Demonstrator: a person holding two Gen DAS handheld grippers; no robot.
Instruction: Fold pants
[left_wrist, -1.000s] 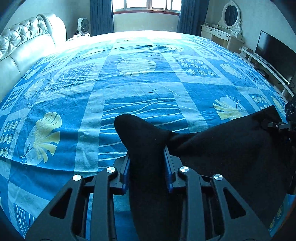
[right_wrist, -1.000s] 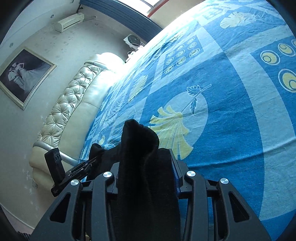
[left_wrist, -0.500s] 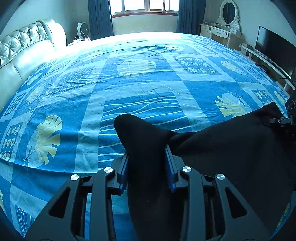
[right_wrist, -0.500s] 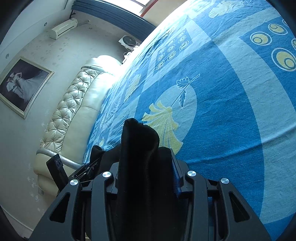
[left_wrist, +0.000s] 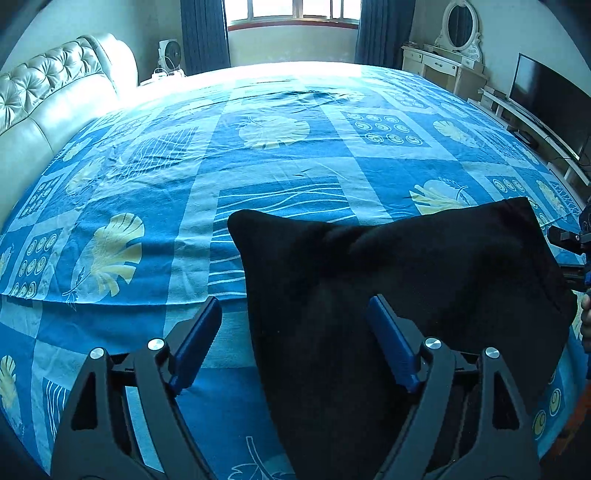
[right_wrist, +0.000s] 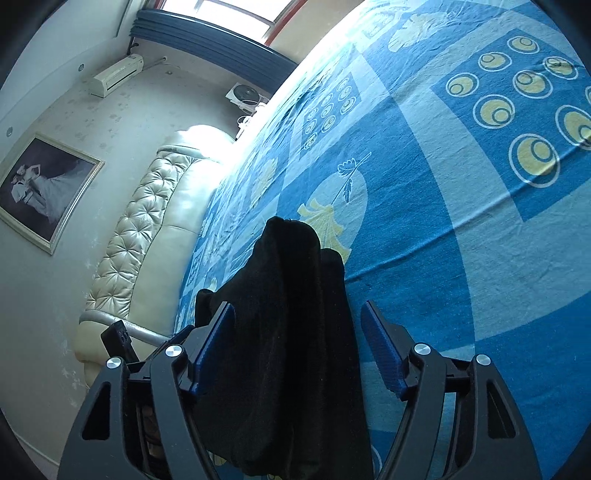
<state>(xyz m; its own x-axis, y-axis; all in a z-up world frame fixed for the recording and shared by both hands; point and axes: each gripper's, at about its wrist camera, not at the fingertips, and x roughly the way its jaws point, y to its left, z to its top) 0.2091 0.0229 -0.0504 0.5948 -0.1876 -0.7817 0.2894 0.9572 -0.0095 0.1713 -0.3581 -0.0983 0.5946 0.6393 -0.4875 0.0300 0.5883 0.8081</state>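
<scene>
My left gripper (left_wrist: 293, 317) has its two blue-padded fingers (left_wrist: 195, 339) spread wide apart, and the one pair of black, soft-fabric pants (left_wrist: 399, 295) lies between them without either pad pressing on it. The pants rest on the blue patchwork bedspread with pale yellow leaf and ring prints (left_wrist: 280, 162), near the edge closest to me, and their near part runs down between my fingers. From the left wrist view I count two raised corners on the far edge of the cloth, one at the left just ahead of my fingers and one at the far right.

My right gripper (right_wrist: 297, 321) is parted as well: its two blue pads stand clear on either side of a bunched, upright fold of the same pants (right_wrist: 288, 332). The left pad is close against the cloth; whether it touches I cannot tell. The right pad is apart from it, with bedspread (right_wrist: 461, 229) showing in the gap.

Around the bed I count one tufted cream leather headboard (left_wrist: 44, 96), one white fan (left_wrist: 169, 55), one white dressing table with an oval mirror (left_wrist: 448, 55), one black flat television (left_wrist: 550, 99), one framed black-and-white picture (right_wrist: 44, 188) on the wall and one white air-conditioner unit (right_wrist: 118, 74) near the ceiling. Two dark blue curtains (left_wrist: 203, 33) flank one window (left_wrist: 291, 11).
</scene>
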